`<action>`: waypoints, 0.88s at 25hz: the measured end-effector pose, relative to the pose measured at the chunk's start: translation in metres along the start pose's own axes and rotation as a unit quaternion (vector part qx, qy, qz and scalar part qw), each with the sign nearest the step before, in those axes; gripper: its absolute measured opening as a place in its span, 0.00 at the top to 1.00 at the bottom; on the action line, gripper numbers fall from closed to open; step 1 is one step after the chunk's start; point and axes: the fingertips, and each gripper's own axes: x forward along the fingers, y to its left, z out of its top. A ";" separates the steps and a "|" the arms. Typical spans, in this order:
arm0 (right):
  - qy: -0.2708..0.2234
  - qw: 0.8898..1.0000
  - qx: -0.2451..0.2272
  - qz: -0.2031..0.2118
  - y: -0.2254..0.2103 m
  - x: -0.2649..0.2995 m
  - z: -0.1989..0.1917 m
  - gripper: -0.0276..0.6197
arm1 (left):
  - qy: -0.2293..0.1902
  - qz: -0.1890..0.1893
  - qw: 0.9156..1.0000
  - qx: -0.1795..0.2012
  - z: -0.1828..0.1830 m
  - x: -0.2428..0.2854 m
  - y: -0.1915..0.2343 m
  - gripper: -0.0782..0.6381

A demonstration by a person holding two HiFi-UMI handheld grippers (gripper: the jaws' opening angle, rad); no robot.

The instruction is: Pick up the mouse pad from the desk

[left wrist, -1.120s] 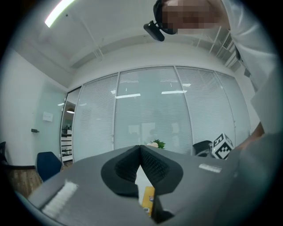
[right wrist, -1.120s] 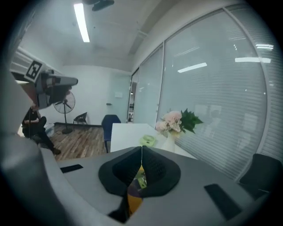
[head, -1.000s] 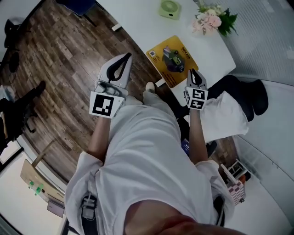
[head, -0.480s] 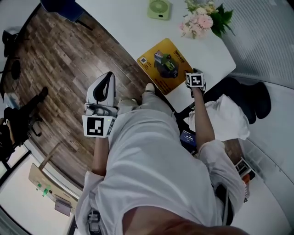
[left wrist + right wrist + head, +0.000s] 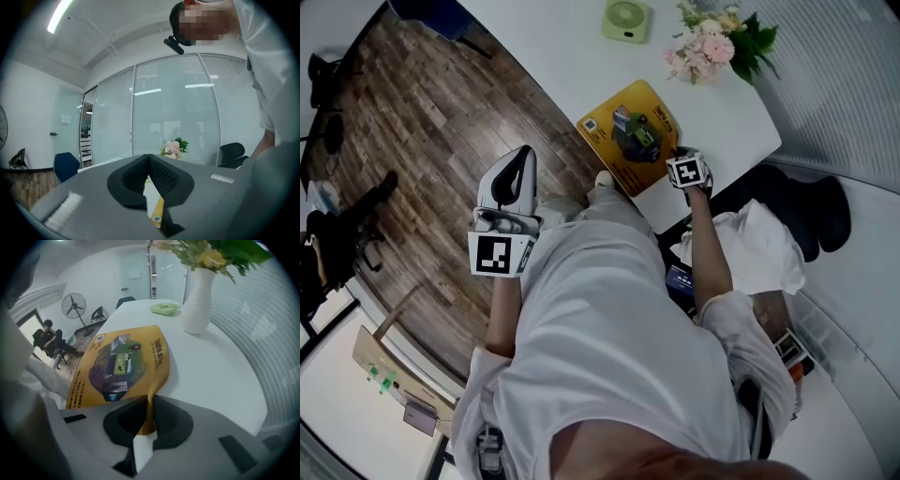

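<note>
The yellow mouse pad [image 5: 630, 136] with a printed picture lies on the white desk [image 5: 572, 66], near its front edge. My right gripper [image 5: 681, 157] points steeply down at the pad's near right corner. In the right gripper view its jaws [image 5: 150, 401] are closing, the pad's corner is pinched between the pads, and that edge of the mouse pad [image 5: 122, 364] curls up off the desk. My left gripper [image 5: 521, 157] hangs over the wooden floor left of the desk, away from the pad. Its jaws [image 5: 149, 159] are shut with nothing between them.
A green desk fan [image 5: 624, 17] and a white vase of flowers [image 5: 717, 42] stand at the far side of the desk; the vase [image 5: 197, 305] is close behind the pad. A black chair [image 5: 811, 202] stands right of the desk. My own body fills the lower head view.
My right gripper has come down from above the desk edge onto the pad's corner. The left gripper has sunk a little and to the left.
</note>
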 end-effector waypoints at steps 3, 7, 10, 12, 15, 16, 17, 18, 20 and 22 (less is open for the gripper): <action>-0.035 0.999 0.020 0.028 0.005 -0.007 0.001 0.92 | -0.005 0.000 1.000 0.003 0.003 0.000 0.000 0.91; -0.116 0.987 0.072 0.087 0.021 -0.036 0.017 0.92 | -0.011 0.004 1.000 0.007 0.007 -0.004 0.003 0.91; -0.173 0.971 0.099 0.129 0.040 -0.064 0.037 0.92 | -0.017 0.004 1.000 0.010 0.009 -0.007 0.004 0.91; -0.215 0.955 0.121 0.165 0.057 -0.083 0.055 0.92 | -0.024 0.003 1.000 0.012 0.012 -0.010 0.004 0.91; -0.283 0.925 0.142 0.211 0.085 -0.119 0.085 0.92 | -0.036 0.003 0.999 0.015 0.019 -0.015 0.005 0.91; -0.306 0.915 0.143 0.222 0.094 -0.132 0.097 0.92 | -0.040 0.004 0.999 0.016 0.021 -0.017 0.005 0.91; -0.327 0.906 0.140 0.231 0.102 -0.146 0.109 0.92 | -0.044 0.005 0.999 0.018 0.023 -0.020 0.006 0.91; -0.348 0.897 0.133 0.237 0.111 -0.160 0.122 0.92 | -0.047 0.007 0.999 0.020 0.025 -0.022 0.008 0.91; -0.388 0.881 0.113 0.245 0.127 -0.190 0.147 0.92 | -0.052 0.013 0.998 0.024 0.028 -0.027 0.010 0.91; -0.428 0.863 0.099 0.248 0.137 -0.221 0.171 0.92 | -0.060 0.018 0.998 0.026 0.032 -0.031 0.013 0.91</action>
